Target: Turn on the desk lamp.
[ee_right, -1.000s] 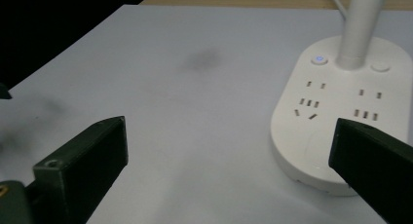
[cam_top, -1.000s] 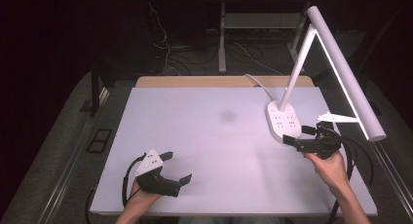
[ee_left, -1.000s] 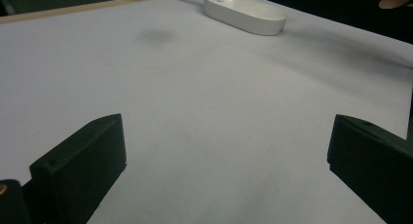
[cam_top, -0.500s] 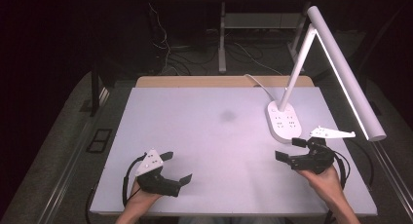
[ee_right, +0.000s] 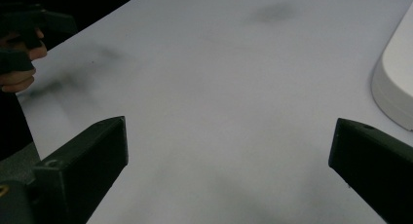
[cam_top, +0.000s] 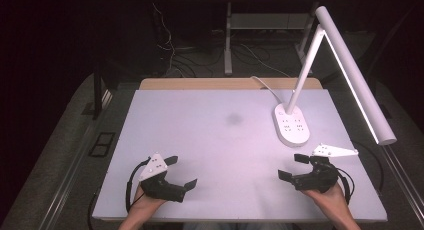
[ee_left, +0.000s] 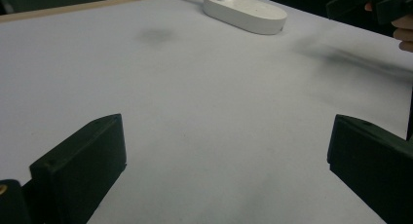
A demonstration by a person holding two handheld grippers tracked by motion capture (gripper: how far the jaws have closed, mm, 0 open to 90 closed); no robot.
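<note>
A white desk lamp (cam_top: pixel 292 124) stands near the table's (cam_top: pixel 210 140) right edge, toward the far side — its lit head reaching out past that edge. The left gripper (cam_top: pixel 181 172) rests near the front-left corner, jaws spread wide over bare tabletop. The right gripper (cam_top: pixel 293 166) sits near the front-right corner — jaws likewise apart, just in front of the lamp's base.

A white desk lamp (cam_top: pixel 292 124) with an oval base stands upright at the far right of the pale tabletop (cam_top: pixel 215 140). Its slim stem leans rightward to a long lit bar head slanting down over the right edge.
</note>
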